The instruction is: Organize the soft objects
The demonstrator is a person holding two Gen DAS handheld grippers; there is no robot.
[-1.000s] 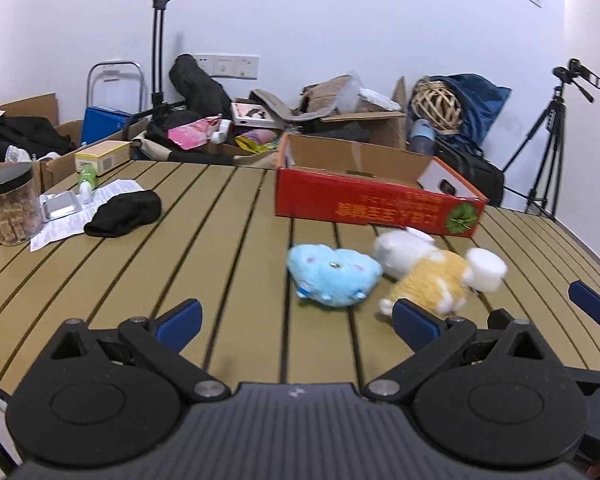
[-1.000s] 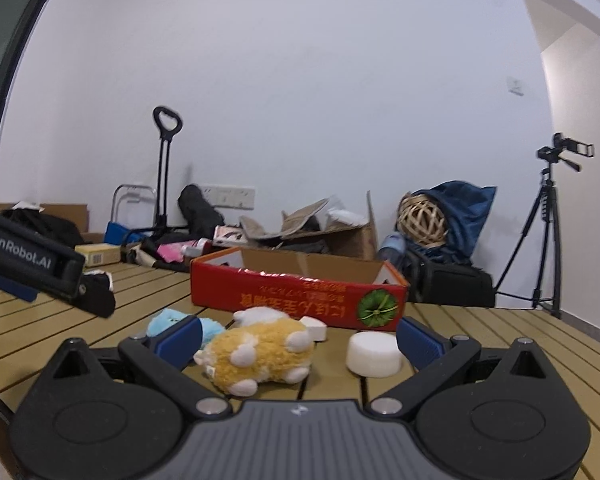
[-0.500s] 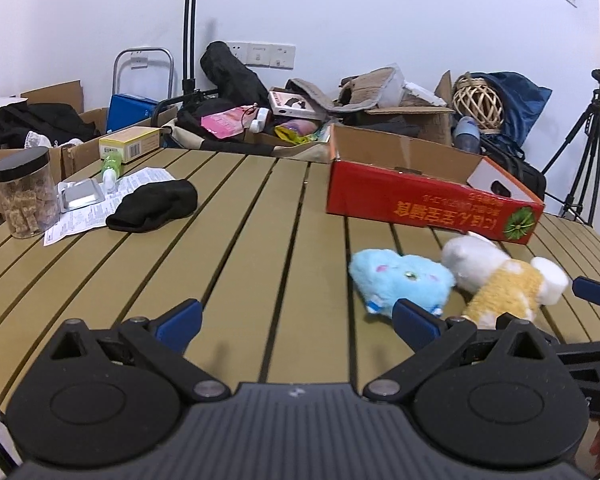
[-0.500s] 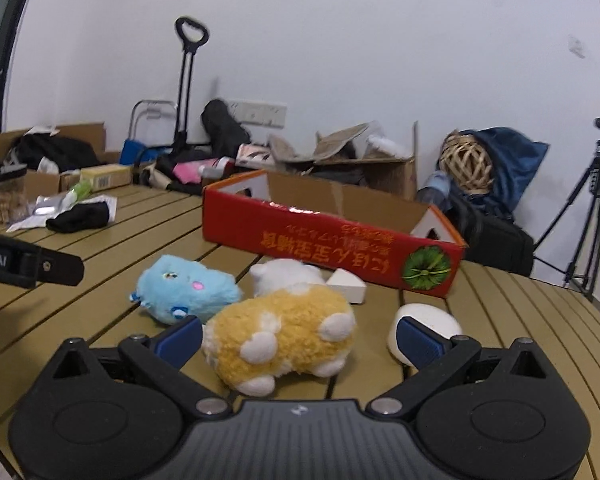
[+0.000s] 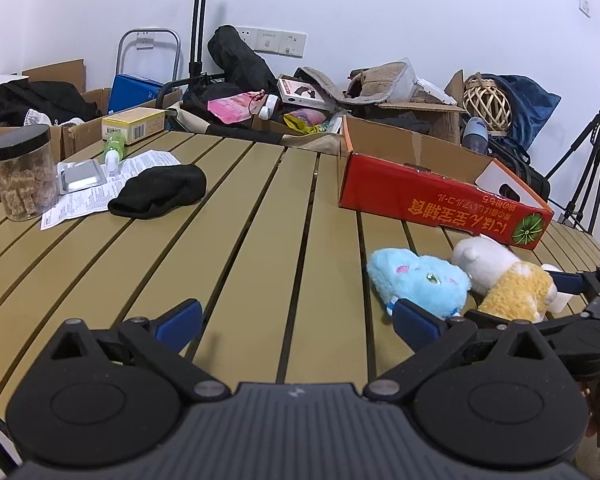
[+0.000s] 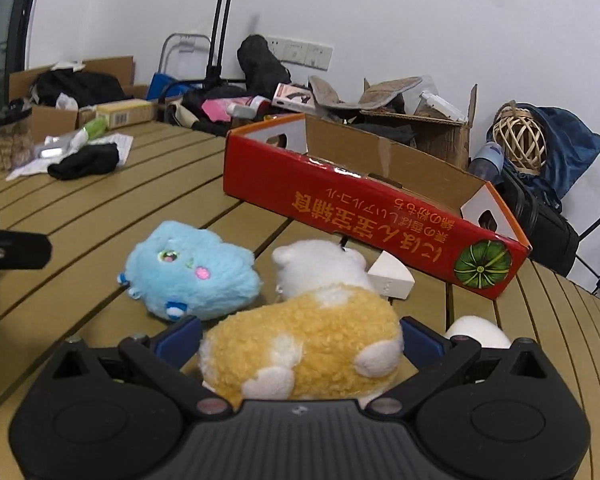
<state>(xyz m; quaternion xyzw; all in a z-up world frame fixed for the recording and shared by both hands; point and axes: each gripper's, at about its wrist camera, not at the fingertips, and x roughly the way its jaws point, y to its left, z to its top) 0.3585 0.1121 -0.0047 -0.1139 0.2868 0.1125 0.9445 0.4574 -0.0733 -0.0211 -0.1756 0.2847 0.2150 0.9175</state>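
Now: right gripper jaws spread wide, yellow plush lying between fingers, neither pad visibly pressing it. Just beyond: white plush touching yellow one; blue plush ahead-left, close beside. White wedge ahead-right; white round piece beside right finger. Red box farther ahead, open top, near wall facing toys. Left gripper open, empty, over bare table slats; blue plush at its right fingertip. Black cloth far ahead-left; wide free tabletop between.
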